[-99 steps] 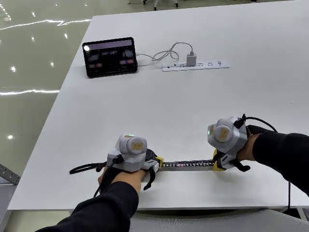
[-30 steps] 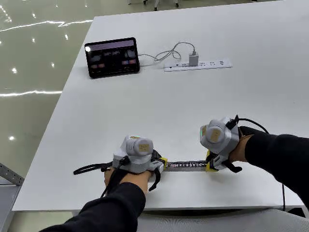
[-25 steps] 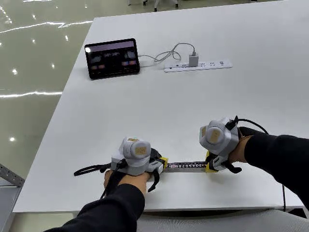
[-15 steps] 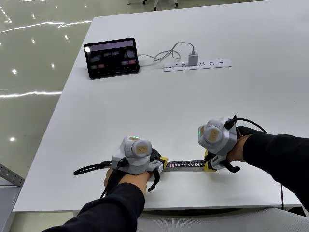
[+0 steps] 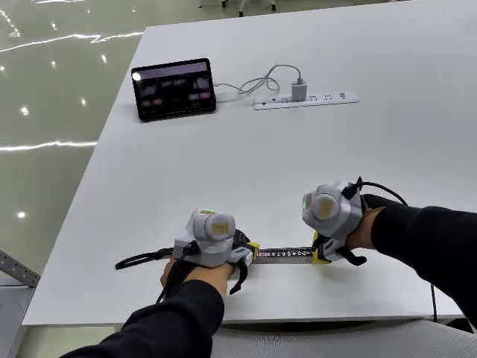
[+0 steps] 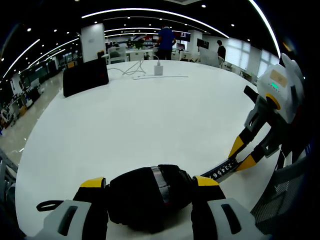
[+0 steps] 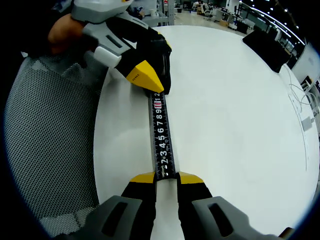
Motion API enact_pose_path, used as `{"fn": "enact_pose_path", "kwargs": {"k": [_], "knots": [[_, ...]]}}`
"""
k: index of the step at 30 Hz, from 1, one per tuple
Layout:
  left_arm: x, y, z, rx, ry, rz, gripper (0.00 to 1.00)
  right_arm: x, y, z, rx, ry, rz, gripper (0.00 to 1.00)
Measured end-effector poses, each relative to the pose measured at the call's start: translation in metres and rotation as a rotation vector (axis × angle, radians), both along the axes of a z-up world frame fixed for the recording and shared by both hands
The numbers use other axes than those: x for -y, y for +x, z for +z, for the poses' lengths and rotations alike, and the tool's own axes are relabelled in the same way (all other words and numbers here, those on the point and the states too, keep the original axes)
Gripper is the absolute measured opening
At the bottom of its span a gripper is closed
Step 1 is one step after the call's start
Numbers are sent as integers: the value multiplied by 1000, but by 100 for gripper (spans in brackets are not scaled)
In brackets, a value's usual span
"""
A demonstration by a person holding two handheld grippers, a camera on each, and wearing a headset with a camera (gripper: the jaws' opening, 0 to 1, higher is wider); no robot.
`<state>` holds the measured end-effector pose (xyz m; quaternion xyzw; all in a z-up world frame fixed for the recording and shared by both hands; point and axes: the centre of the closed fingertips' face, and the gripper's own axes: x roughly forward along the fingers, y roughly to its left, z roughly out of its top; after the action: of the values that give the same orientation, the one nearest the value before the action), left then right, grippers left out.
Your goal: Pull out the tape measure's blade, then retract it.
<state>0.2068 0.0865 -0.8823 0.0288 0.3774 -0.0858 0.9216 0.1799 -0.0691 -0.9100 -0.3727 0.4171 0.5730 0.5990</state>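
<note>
Retraction under way.
Right gripper (image 7: 165,176), pinching the numbered metal blade (image 7: 160,131), has closed toward left gripper (image 6: 150,181) clamping the black tape-measure case (image 6: 145,197).

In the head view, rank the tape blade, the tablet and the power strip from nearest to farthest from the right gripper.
1. Tape blade: its end is held between the right gripper's fingers, and it runs off to the left.
2. Power strip: far side, roughly straight ahead.
3. Tablet: far side too, but well off to the left.
</note>
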Motion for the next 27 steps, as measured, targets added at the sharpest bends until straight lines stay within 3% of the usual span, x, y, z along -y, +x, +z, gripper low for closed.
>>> {"fn": "enact_pose_path", "kwargs": {"k": [27], "knots": [[0,-1,1,5,-1,4,64,-12,-1,0,11,11,35,11]]}}
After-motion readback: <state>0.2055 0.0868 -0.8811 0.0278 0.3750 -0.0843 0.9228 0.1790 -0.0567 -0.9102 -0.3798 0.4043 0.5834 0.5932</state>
